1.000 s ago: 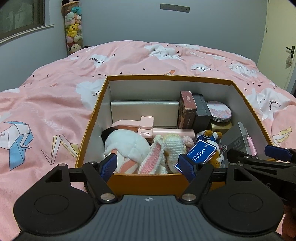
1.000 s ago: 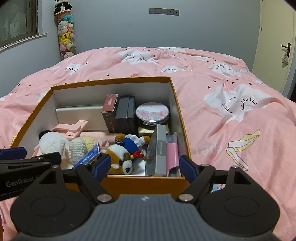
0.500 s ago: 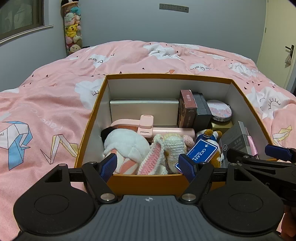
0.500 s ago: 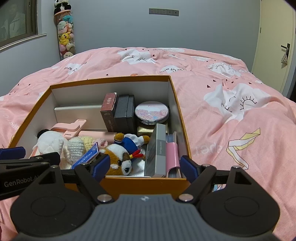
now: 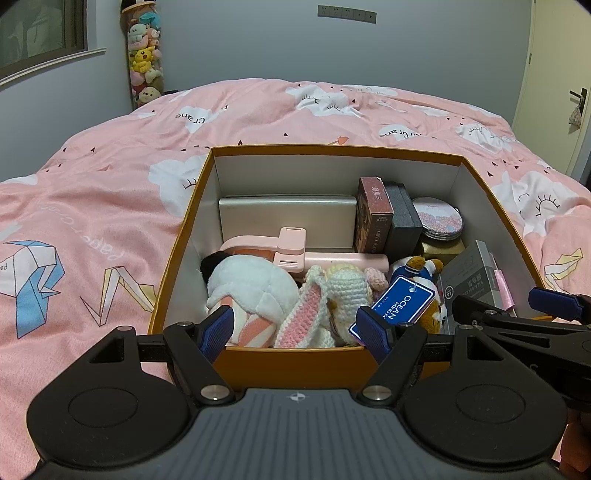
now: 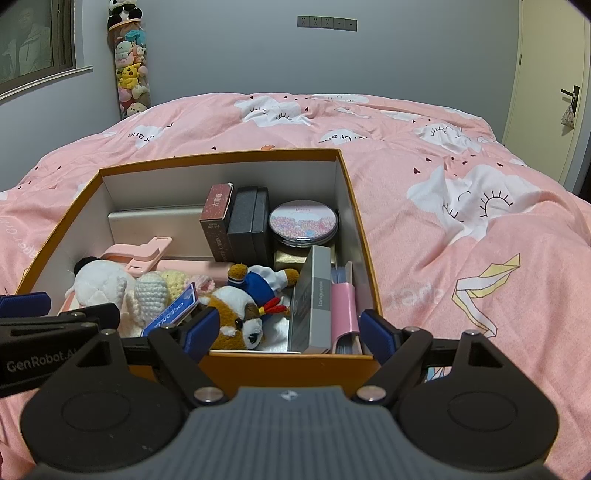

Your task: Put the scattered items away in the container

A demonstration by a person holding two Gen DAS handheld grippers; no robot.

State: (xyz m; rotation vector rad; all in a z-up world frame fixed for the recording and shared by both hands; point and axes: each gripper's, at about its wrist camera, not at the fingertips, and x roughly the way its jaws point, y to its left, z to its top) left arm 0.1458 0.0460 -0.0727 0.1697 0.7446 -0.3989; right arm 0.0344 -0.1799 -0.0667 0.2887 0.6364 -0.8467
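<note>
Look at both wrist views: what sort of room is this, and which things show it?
Most likely a bedroom: the orange box sits on a bed with a pink quilt, beside a hanging column of plush toys.

Pink duvet [image 5: 258, 122] on bed; plush-toy tube [image 6: 129, 70] in corner; door [image 6: 550, 92]; wall sockets [image 5: 346, 14].

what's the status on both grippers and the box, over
Left hand-held gripper open, empty. Right hand-held gripper open, empty. Orange box full of items on the pink bedspread. Nothing blocking.
</note>
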